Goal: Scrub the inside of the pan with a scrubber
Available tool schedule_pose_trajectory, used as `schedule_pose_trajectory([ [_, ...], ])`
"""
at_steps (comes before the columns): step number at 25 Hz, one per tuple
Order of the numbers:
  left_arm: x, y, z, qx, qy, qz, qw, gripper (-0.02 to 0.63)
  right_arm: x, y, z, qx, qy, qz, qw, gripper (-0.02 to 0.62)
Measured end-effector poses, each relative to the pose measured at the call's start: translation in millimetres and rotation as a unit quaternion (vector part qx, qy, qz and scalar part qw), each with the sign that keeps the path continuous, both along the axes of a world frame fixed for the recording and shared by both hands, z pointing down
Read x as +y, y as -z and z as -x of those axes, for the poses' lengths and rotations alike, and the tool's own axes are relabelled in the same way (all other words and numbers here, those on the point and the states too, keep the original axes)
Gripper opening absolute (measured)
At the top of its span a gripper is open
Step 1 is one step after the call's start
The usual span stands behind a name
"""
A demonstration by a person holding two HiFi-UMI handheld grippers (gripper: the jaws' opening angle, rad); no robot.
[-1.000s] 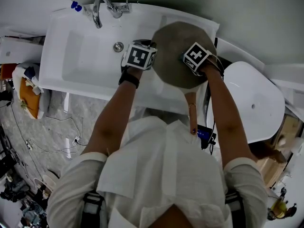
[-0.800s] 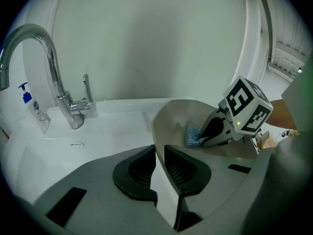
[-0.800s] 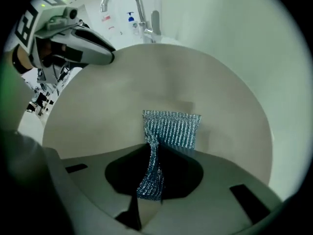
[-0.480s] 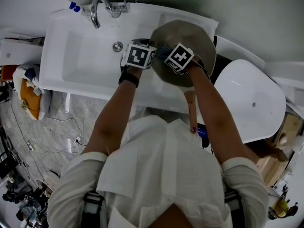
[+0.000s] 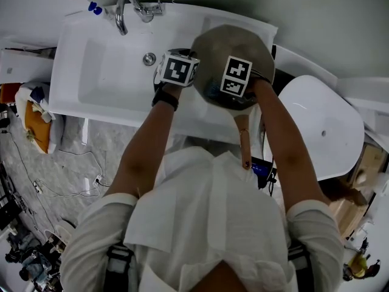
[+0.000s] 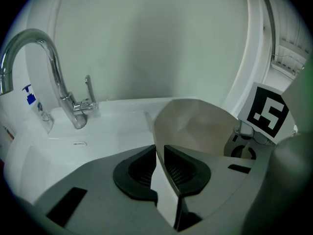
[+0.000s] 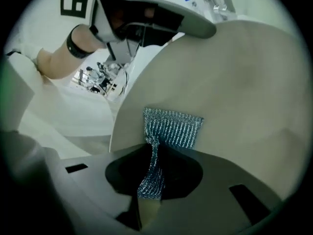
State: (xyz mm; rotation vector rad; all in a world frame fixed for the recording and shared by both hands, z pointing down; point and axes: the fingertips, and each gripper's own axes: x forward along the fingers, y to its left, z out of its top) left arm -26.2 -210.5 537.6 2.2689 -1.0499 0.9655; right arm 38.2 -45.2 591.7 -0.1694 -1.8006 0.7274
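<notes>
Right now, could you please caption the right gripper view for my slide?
Right gripper pinches a silvery-blue mesh scrubber against the round beige pan.

Your left gripper (image 5: 179,69) sits at the left rim of the pan (image 5: 240,44), above the right half of the sink (image 5: 91,87). Your right gripper (image 5: 235,78) is over the inside of the pan, toward its near edge; the marker cube hides the jaws from above. The pan covers the sink's right end, and its handle (image 5: 244,140) reaches past the front edge toward you. The tap (image 5: 124,14) stands at the back edge, and the drain (image 5: 149,58) lies just left of your left gripper.
</notes>
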Motion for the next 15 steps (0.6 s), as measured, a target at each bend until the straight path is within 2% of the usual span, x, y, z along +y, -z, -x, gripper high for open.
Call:
schedule_pose_trajectory([
  [4, 0, 0, -1, -0.002, 0.001, -0.002, 1.0000, 0.061, 13, -4, -51, 0.126, 0.067, 0.029, 0.989, 0.048],
  [7, -1, 1, -1, -0.002, 0.005, -0.002, 1.0000, 0.061, 14, -6, -55, 0.158, 0.069, 0.030, 0.985, 0.048],
  [9, -1, 1, -3, -0.002, 0.007, -0.003, 1.0000, 0.058, 13, -5, -38, 0.127, 0.037, 0.039, 0.990, 0.048],
  [12, -2, 1, -4, -0.006, 0.011, -0.004, 0.9999, 0.055, 2, 3, 1, 0.031, -0.043, 0.046, 0.998, 0.048],
  [15, -2, 1, -3, -0.005, 0.013, -0.003, 0.9999, 0.054, -19, 13, 31, -0.058, -0.124, 0.024, 0.990, 0.048],
])
